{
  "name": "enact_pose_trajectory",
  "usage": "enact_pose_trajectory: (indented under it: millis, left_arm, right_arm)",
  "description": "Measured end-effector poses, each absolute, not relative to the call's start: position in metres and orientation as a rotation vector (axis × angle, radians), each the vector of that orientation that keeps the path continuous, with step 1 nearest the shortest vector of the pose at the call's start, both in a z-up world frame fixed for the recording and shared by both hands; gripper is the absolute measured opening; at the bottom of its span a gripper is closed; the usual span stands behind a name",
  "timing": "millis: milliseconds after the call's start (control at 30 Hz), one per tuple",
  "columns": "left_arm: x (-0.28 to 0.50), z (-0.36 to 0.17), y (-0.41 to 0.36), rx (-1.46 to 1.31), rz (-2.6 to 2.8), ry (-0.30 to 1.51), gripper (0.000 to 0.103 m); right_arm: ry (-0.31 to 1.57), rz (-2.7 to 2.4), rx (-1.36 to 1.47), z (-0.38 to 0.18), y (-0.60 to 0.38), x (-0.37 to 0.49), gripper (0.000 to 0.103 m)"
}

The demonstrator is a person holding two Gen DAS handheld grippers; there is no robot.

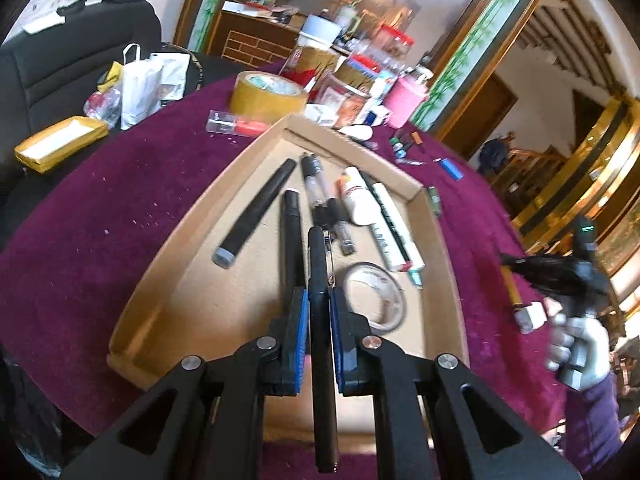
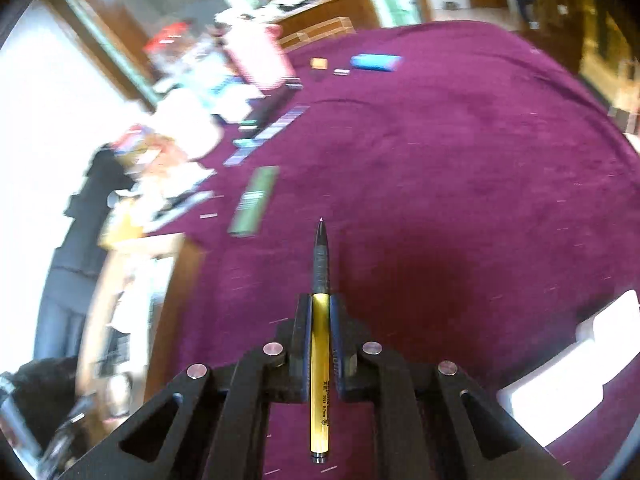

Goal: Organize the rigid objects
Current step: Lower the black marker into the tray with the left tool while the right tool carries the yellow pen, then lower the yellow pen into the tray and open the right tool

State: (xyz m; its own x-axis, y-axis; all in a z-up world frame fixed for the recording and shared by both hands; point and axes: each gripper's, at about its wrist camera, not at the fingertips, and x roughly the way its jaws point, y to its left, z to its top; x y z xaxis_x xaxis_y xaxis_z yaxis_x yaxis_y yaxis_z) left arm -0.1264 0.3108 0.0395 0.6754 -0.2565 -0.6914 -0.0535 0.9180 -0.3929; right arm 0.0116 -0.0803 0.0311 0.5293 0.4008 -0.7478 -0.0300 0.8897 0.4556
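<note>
Above the cardboard tray, the left claw grips a black pen, long axis pointing forward. Over the maroon worktop, the right claw clamps a yellow pen, tip forward.

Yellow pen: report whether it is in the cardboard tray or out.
Out. The yellow pen is clamped in the right gripper above bare purple cloth, not in the cardboard tray.

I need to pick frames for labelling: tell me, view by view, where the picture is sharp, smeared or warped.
Left wrist view: sharp on the black pen in the left tongs and the cardboard tray; fisheye bends the tray's walls; the right tongs are smeared. Right wrist view: the yellow pen is crisp, the clutter on the left streaked; a dark shadow lies on the purple cloth.
</note>
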Motion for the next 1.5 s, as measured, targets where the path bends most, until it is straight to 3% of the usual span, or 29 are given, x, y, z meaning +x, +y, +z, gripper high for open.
enact_pose_trajectory:
  millis: [167, 267, 500, 833, 1000, 1233, 1300, 1400, 1500]
  left_arm:
    - [-0.105, 0.033, 0.307, -0.348, -0.028, 0.889, 0.012]
    - [-0.096, 0.030, 0.311, -0.347, 0.020, 0.904, 0.039]
    - [-0.121, 0.052, 0.319, -0.422, -0.022, 0.786, 0.055]
    - [-0.147, 0.058, 0.345, -0.505, -0.009, 0.731, 0.061]
    - [-0.153, 0.055, 0.356, -0.529, 0.004, 0.714, 0.061]
    - [-0.163, 0.058, 0.364, -0.557, 0.006, 0.688, 0.061]
    - [-0.168, 0.062, 0.365, -0.559, 0.013, 0.670, 0.061]
    - [-0.176, 0.070, 0.369, -0.569, 0.031, 0.627, 0.062]
    - [-0.183, 0.077, 0.370, -0.565, 0.048, 0.594, 0.069]
  right_arm:
    - [0.951, 0.446, 0.419, 0.057, -0.036, -0.010, 0.010]
    - [0.954, 0.556, 0.420, 0.069, -0.005, -0.019, 0.010]
    - [1.040, 0.702, 0.360, 0.063, 0.067, -0.030, 0.010]
    - [1.129, 0.620, 0.172, 0.035, 0.127, -0.027, 0.012]
    - [1.046, 0.577, 0.082, 0.048, 0.131, -0.035, 0.036]
    - [1.111, 0.600, 0.037, 0.031, 0.162, -0.032, 0.037]
    - [1.137, 0.594, 0.009, 0.023, 0.174, -0.033, 0.045]
    - [1.157, 0.732, 0.058, 0.024, 0.187, -0.041, 0.045]
    - [1.118, 0.788, 0.094, 0.035, 0.186, -0.049, 0.045]
